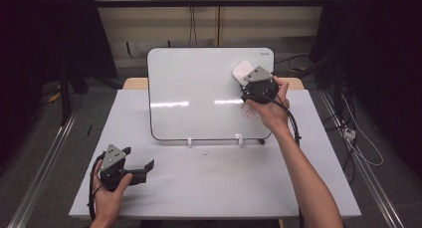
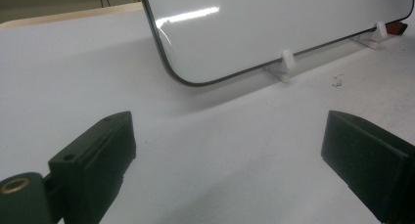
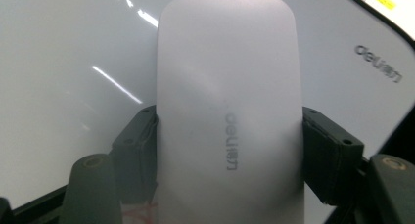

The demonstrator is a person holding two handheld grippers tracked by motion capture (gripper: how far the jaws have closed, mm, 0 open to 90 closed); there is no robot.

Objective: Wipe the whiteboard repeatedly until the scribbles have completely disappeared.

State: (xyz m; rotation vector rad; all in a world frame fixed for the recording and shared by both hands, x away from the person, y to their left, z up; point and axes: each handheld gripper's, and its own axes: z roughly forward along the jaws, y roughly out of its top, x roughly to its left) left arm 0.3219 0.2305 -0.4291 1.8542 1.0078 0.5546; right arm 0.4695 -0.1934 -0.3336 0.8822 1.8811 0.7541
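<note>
A white whiteboard (image 1: 199, 88) leans on small white feet at the back of the table. My right gripper (image 1: 250, 85) is up at the board's top right corner, shut on a white eraser (image 1: 243, 71) that lies flat against the board. In the right gripper view the eraser (image 3: 227, 111) stands between both black pads (image 3: 325, 145), which press on its long sides. My left gripper (image 1: 139, 163) rests low at the table's front left, open, with bare table between its fingers (image 2: 103, 155); the board's lower left corner (image 2: 195, 48) is ahead of it.
The white table (image 1: 209, 178) ends near my left hand at the front edge. Two white stand feet (image 1: 190, 141) hold the board's lower rim, with a small red object (image 2: 395, 27) beside the right one. Cables trail off the right side.
</note>
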